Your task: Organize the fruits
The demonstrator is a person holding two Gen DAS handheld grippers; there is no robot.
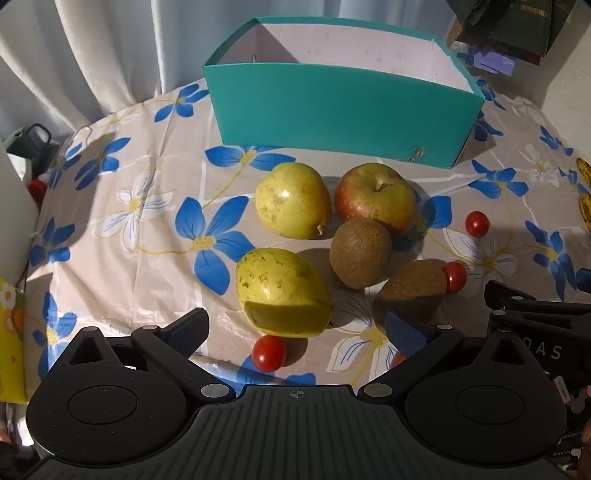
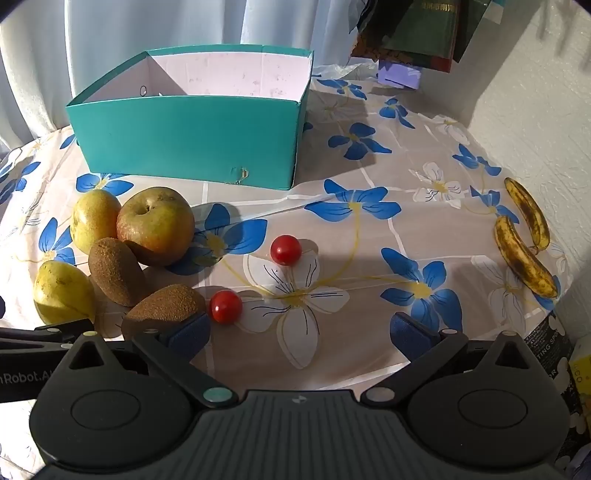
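A teal box (image 1: 343, 114) with a white inside stands open at the back of the table; it also shows in the right wrist view (image 2: 184, 140). In front of it lie two yellow pears (image 1: 291, 199) (image 1: 280, 288), an apple (image 1: 376, 195), two kiwis (image 1: 360, 251) (image 1: 410, 288) and cherry tomatoes (image 1: 268, 352) (image 1: 477, 223). My left gripper (image 1: 295, 328) is open and empty just before the near pear. My right gripper (image 2: 299, 332) is open and empty, with a kiwi (image 2: 166, 304) and a tomato (image 2: 225, 306) by its left finger. Two spotted bananas (image 2: 524, 251) lie at the right.
The table carries a cloth with blue and white flowers (image 2: 295, 295). Curtains (image 1: 110, 48) hang behind. A wall (image 2: 535, 92) runs along the right. Dark packages (image 2: 424, 33) sit at the back right. The right gripper's body (image 1: 535, 325) shows beside the left one.
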